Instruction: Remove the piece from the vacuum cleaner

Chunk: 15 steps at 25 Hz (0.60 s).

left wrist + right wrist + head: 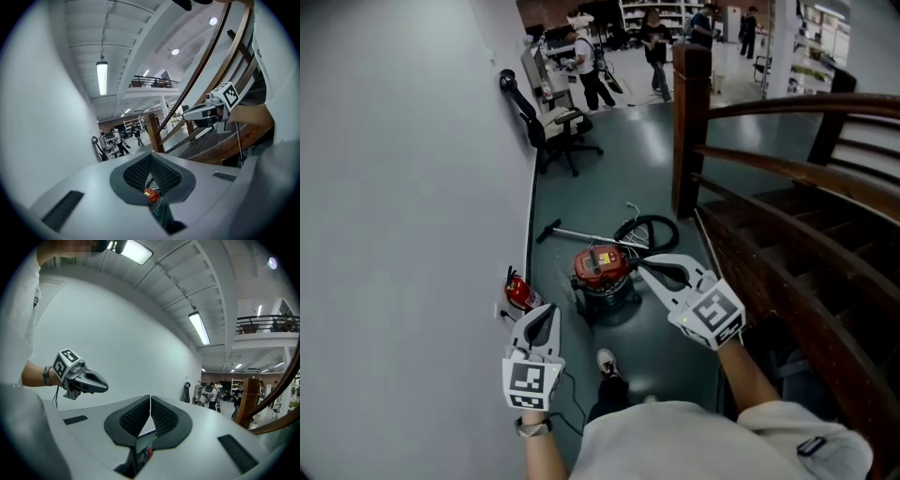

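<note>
Both tongs are clenched with nothing in them right now. The left tongs [151, 174] have their pads pressed together on air, and the right tongs [150, 409] are the same, just a hairline seam between the pads. They're held out in front of the person, apart from each other and pointing roughly the same way.

The vacuum cleaner [602, 269] sits on the floor [656, 150] ahead of and below both tongs, sort of between them. It looks closer to the right tips, and its red top peeks through under the left pads too. Past it, further out from the tongs, the black hose [654, 230] loops around and a metal wand [586, 235] lies flat. Off to the outside of the left tongs there's a red fire extinguisher [521, 293] by the wall [412, 187], and the wooden stair railing [769, 169] runs along outside the right tongs.

So this looks like the approach, nothing touched yet. I can't tell from here which piece is meant to come off; my guess is the hose or wand. My advice: open up before getting down there, pin the canister with one set and pull with the other straight along the joint so the thing doesn't roll away
</note>
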Each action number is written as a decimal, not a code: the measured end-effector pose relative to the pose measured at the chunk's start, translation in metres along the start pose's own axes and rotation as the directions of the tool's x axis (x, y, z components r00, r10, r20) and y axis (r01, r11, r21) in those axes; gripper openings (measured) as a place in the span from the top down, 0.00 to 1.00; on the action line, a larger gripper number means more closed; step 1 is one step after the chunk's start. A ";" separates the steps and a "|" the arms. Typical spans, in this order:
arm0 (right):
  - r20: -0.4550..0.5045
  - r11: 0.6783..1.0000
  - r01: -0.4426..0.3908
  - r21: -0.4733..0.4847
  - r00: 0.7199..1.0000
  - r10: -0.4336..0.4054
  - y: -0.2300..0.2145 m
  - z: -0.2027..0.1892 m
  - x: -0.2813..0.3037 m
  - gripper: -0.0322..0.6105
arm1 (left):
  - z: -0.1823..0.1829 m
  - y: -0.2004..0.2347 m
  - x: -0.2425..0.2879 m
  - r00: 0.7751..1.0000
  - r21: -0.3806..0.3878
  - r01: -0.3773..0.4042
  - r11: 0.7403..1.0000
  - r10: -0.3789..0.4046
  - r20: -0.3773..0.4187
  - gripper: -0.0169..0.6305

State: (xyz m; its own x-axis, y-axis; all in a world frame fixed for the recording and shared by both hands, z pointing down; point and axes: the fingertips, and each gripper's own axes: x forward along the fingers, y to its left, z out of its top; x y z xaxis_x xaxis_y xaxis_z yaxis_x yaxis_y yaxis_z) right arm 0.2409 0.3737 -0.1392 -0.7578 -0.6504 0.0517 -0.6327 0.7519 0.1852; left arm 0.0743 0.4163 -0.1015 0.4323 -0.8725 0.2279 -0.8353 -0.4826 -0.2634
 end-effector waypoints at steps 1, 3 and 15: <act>-0.001 1.000 -0.005 0.001 1.000 0.005 -0.001 -0.001 0.002 0.90 | -0.001 0.001 0.003 1.000 0.000 0.001 1.000 -0.001 -0.001 0.97; -0.001 1.000 -0.008 -0.013 1.000 0.008 -0.004 -0.005 0.009 0.90 | -0.003 0.006 0.009 1.000 -0.003 0.004 1.000 -0.004 -0.004 0.97; -0.011 0.999 0.014 -0.037 1.000 -0.014 -0.046 -0.012 0.075 0.90 | -0.011 0.065 0.077 1.000 -0.014 0.029 1.000 -0.028 0.012 0.97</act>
State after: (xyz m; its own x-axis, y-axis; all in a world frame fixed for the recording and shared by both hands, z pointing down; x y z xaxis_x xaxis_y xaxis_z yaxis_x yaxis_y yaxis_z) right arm 0.2154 0.2892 -0.1324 -0.7470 -0.6622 0.0596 -0.6369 0.7384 0.2217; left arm 0.0499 0.3188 -0.0909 0.4600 -0.8593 0.2236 -0.8272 -0.5062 -0.2440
